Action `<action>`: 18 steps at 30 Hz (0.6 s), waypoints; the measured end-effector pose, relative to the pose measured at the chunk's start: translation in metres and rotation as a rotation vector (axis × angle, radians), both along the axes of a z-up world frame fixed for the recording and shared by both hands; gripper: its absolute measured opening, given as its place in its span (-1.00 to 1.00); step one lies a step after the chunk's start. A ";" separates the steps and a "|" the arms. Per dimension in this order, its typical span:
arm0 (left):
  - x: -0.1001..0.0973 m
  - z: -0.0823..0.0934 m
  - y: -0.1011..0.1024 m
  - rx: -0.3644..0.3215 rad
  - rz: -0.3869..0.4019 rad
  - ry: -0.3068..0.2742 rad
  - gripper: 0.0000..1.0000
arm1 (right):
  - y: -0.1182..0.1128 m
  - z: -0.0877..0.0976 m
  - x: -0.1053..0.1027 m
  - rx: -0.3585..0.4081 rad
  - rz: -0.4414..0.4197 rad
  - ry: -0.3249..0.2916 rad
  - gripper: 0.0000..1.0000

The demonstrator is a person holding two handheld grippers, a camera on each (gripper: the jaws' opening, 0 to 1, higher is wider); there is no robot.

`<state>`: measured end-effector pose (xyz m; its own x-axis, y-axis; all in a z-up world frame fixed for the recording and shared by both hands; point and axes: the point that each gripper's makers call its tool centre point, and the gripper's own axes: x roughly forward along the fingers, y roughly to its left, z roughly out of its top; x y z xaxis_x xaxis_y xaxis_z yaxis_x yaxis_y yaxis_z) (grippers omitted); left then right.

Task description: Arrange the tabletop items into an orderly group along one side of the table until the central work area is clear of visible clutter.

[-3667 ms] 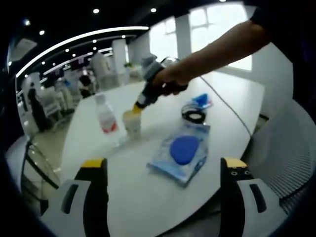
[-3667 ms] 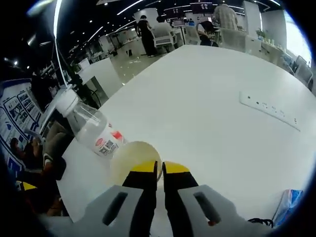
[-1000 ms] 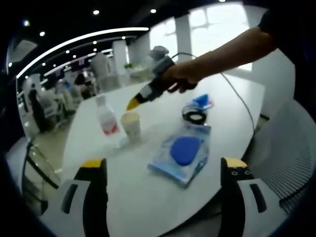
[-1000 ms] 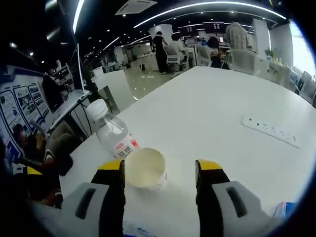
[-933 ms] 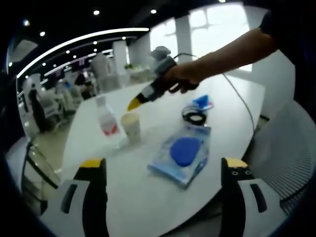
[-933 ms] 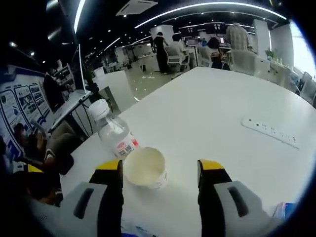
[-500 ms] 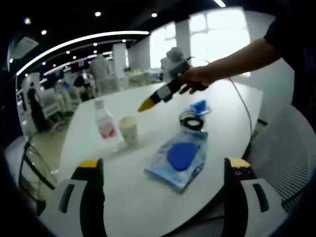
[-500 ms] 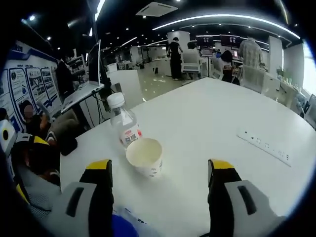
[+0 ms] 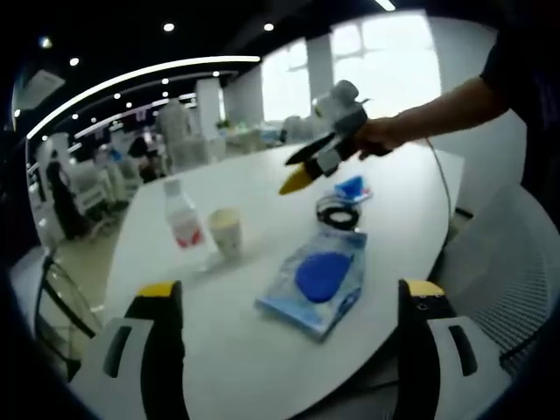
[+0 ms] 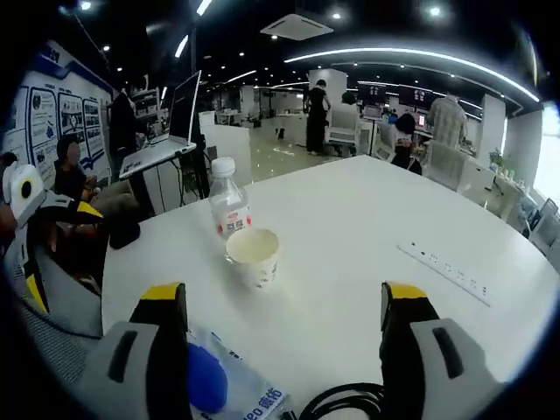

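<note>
On the white table [image 9: 254, 359] stand a clear water bottle [image 9: 182, 220] and, right beside it, an empty paper cup [image 9: 227, 233]. A blue packet [image 9: 319, 278] lies nearer, with a black cable coil [image 9: 339, 211] and a small blue item [image 9: 353, 185] beyond it. My left gripper [image 9: 292, 292] is open, low at the table's near edge. A hand holds my right gripper [image 9: 296, 172] in the air above the coil. In the right gripper view, my right gripper [image 10: 283, 294] is open and empty, well back from the cup [image 10: 255, 255] and bottle [image 10: 229, 210]. The packet [image 10: 219, 385] and coil [image 10: 346, 404] lie beneath it.
A white power strip [image 10: 446, 271] lies on the table's far side. My left gripper [image 10: 59, 254] shows at the left edge. A mesh office chair [image 9: 512, 289] stands by the table. Desks, chairs and people fill the room behind.
My right gripper let go of the cup's rim, opened, and has pulled back and up toward the cable coil. The cup stays beside the bottle. My left gripper has barely moved.
</note>
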<state>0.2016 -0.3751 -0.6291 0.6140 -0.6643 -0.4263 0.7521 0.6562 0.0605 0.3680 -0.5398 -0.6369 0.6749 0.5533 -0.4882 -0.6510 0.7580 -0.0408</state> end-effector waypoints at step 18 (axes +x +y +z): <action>-0.001 -0.001 -0.001 0.004 -0.006 0.004 0.99 | -0.072 -0.025 -0.044 -0.024 -0.112 0.013 0.86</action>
<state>0.2004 -0.3757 -0.6304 0.6078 -0.6667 -0.4314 0.7566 0.6511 0.0596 0.3237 -0.6116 -0.6618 0.7253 0.4628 -0.5097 -0.5629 0.8249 -0.0520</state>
